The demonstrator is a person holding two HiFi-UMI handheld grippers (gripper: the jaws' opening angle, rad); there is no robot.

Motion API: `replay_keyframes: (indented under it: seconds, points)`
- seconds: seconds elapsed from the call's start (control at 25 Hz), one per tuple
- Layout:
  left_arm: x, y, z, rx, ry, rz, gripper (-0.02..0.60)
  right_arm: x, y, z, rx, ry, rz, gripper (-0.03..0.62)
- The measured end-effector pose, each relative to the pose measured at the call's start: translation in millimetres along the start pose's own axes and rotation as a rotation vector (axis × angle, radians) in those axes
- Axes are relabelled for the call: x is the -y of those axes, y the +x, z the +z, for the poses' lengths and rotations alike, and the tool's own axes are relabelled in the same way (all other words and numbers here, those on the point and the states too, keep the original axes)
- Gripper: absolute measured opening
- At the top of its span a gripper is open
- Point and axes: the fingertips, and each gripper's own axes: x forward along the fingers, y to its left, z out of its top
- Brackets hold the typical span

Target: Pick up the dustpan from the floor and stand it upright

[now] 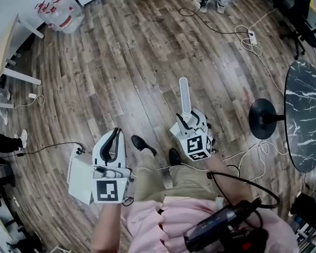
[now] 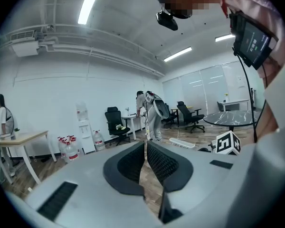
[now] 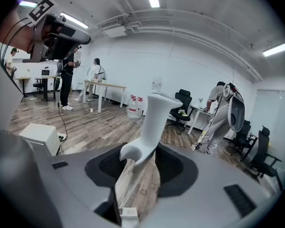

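Note:
The dustpan's white handle (image 1: pixel 184 95) sticks out forward from my right gripper (image 1: pixel 185 118), which is shut on its lower end above the wooden floor. In the right gripper view the curved white handle (image 3: pixel 153 122) rises from between the dark pads (image 3: pixel 173 167), and a thin white part runs down below them. The pan itself is hidden behind the gripper in the head view. My left gripper (image 1: pixel 116 133) hangs to the left above the floor, away from the dustpan. Its two ribbed pads (image 2: pixel 159 163) meet at the tips with nothing between them.
A white box (image 1: pixel 79 178) stands on the floor under my left gripper. The person's black shoes (image 1: pixel 142 144) are between the grippers. A round marble table (image 1: pixel 308 115) on a black base (image 1: pixel 263 118) is at the right. Cables (image 1: pixel 253 154) and water bottles (image 1: pixel 60 12) lie around.

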Motion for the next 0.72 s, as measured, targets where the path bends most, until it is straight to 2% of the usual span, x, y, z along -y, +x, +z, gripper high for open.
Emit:
replay_keyframes:
  seconds: [0.08, 0.2, 0.32, 0.48, 0.72]
  points:
    - [7.2, -2.2, 3.7, 0.013, 0.034, -0.013, 0.023, 0.3, -12.9, -6.5, 0.000, -0.003, -0.007, 0.187]
    - [19.9, -5.9, 5.2, 0.002, 0.035, -0.033, 0.023, 1.6, -30.6, -17.6, -0.009, 0.005, -0.021, 0.187]
    - [29.2, -11.5, 10.0, 0.010, 0.067, -0.060, 0.023, 2.3, -46.9, -29.5, -0.038, 0.029, -0.031, 0.186]
    - [37.4, -18.2, 12.7, -0.018, 0.044, -0.084, 0.023, 1.7, -66.3, -42.1, -0.087, 0.064, -0.041, 0.186]
    - [43.9, -13.7, 21.9, 0.020, 0.049, -0.178, 0.023, -3.7, -80.0, -47.8, -0.139, 0.122, -0.064, 0.201]
